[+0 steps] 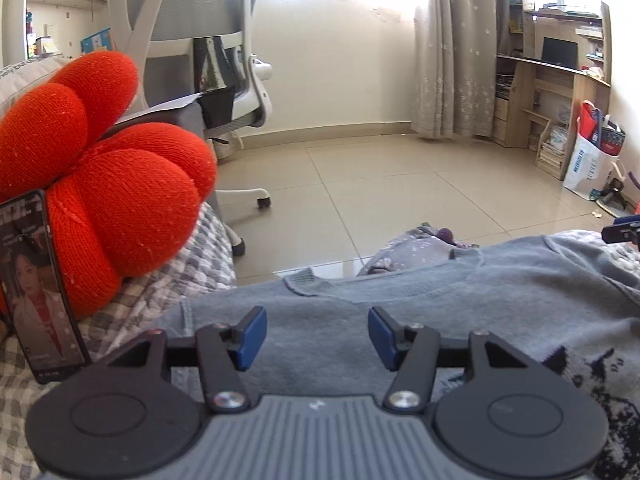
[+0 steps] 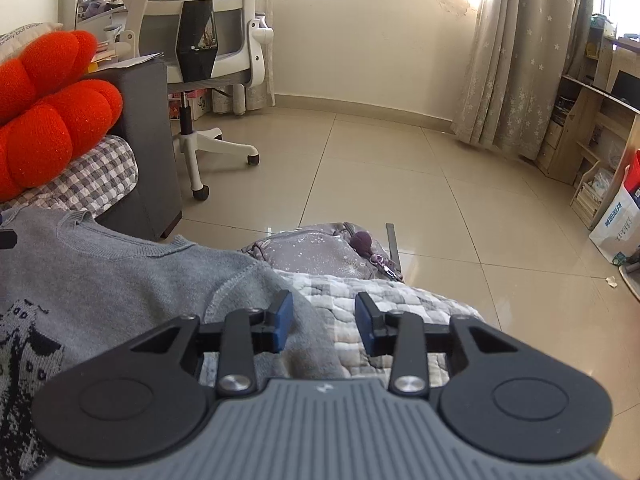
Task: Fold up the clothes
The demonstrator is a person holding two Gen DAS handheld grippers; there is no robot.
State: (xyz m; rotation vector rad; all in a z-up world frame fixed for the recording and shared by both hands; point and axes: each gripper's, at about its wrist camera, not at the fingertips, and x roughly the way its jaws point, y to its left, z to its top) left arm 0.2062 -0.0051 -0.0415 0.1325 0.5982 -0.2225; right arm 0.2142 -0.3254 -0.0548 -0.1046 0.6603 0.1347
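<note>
From the left wrist, the grey knitted sweater (image 1: 400, 300) lies spread flat on the checked quilt (image 1: 192, 256) of the bed, collar at the far edge and dark pattern to the right, laid out, I judge, so its sides can be folded in; the left gripper (image 1: 316, 334) hovers low over its left shoulder area, level and pointing toward the collar, fingers (image 1: 251, 338) apart and holding nothing. From the right wrist, the right gripper (image 2: 323, 326) hangs level over the sweater's right edge where it meets the quilt, fingers (image 2: 282, 326) likewise spread and empty, probably placed to take that side.
</note>
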